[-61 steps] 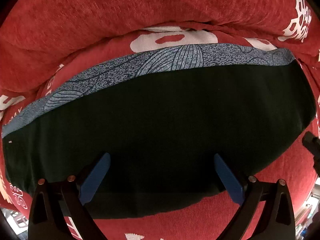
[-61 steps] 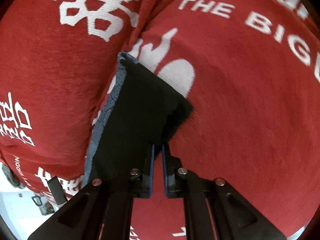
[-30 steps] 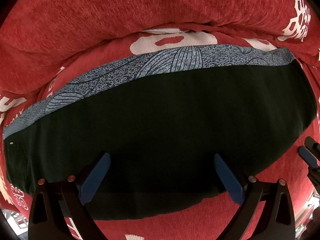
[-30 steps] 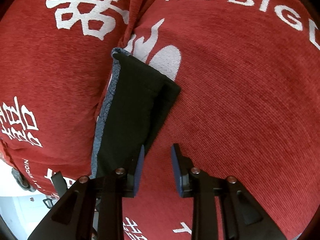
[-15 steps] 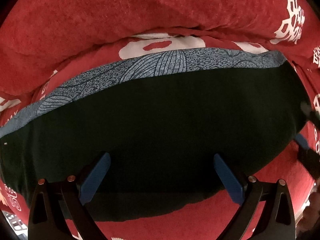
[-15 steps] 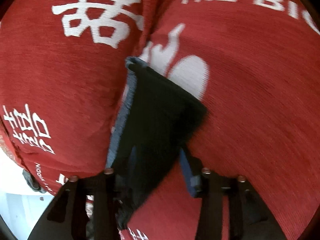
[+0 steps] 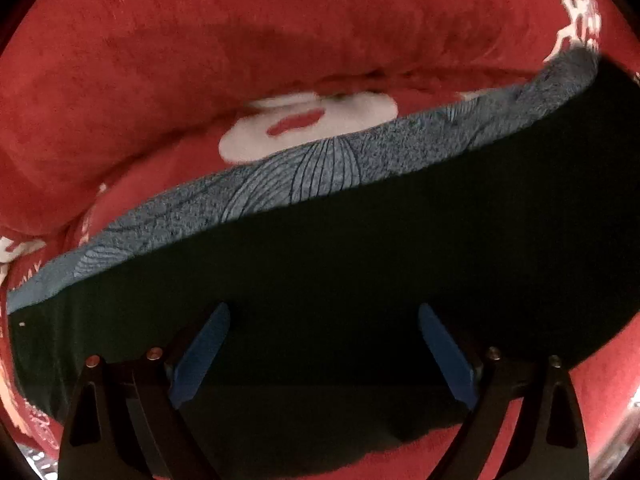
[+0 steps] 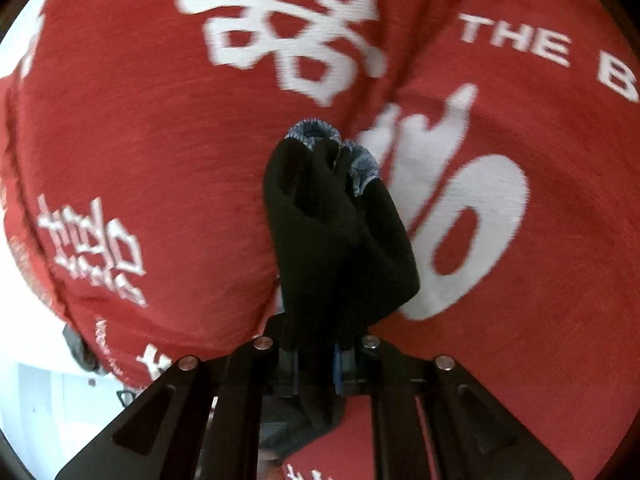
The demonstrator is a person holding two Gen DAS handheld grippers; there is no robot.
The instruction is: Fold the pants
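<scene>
Dark pants [image 7: 320, 300] with a blue-grey patterned inner band [image 7: 320, 168] lie flat across a red cushion. My left gripper [image 7: 324, 344] points down over their near half. Its jaws stand wide and are closing a little, with the cloth beneath and between the blue pads [image 7: 200, 352], which do not press on it. In the right wrist view the end of the pants [image 8: 332, 240] is bunched up and lifted off the cushion. My right gripper [image 8: 316, 364] is closing on that end, with the fabric pinched between its pads.
A red sofa cover [image 8: 140, 140] with white lettering spreads all around. The back cushion [image 7: 240, 60] rises just behind the pants. A pale floor [image 8: 36, 408] shows past the sofa's edge at the lower left of the right wrist view.
My right gripper opened, slid over the end of the pants, closed on it and lifted it. In the left wrist view the right end of the pants has risen. The left jaws narrowed slightly.
</scene>
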